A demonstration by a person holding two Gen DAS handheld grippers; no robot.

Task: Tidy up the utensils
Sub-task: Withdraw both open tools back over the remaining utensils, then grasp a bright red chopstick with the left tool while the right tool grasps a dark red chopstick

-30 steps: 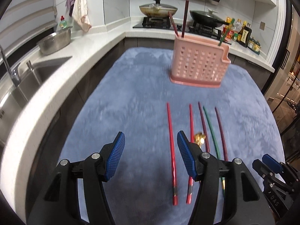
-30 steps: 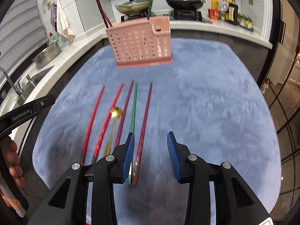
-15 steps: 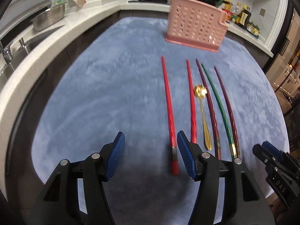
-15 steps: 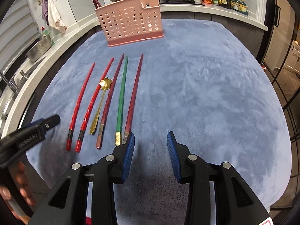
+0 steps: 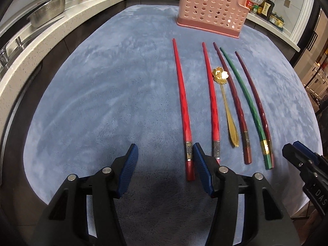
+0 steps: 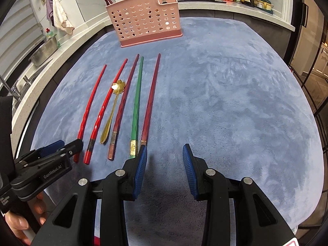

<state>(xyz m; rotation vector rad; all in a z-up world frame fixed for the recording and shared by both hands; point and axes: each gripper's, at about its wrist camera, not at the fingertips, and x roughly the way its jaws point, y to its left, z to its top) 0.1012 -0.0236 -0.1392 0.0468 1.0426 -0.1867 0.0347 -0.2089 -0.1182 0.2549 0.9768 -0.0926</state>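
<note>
Across the lower middle of both wrist views, five chopsticks and a gold spoon [image 5: 225,106] lie side by side on the blue plush surface [image 5: 102,102], thick ends toward the cameras, tips toward the pink perforated holder [image 5: 211,10] at the upper edge. Reading left to right in the left wrist view: a bright red chopstick [image 5: 181,96], a second red chopstick [image 5: 211,94], the spoon, a maroon chopstick [image 5: 233,94], a green chopstick [image 5: 246,102] and an outer maroon chopstick [image 5: 254,98]. Each appears light, stiff and thin; the lacquered, faceted shafts look slippery, and the soft pile beneath offers little room to slide a pad under them. The thick, square end with its metal band is judged the best place to take hold, pinched across the width. The spoon, with its flower-shaped bowl, looks thin and flat, best pinched at the handle.

The left gripper [image 5: 165,164] hangs at lower centre with fingers apart and empty; its jaws have just been closing slightly, nothing between them, and its right-hand pad stands between the butts of the two red chopsticks. The right gripper [image 6: 165,165] also has its fingers apart and empty, its left-hand pad just beside the butts of the green and outer maroon chopsticks. More chopsticks already stand in the holder.
</note>
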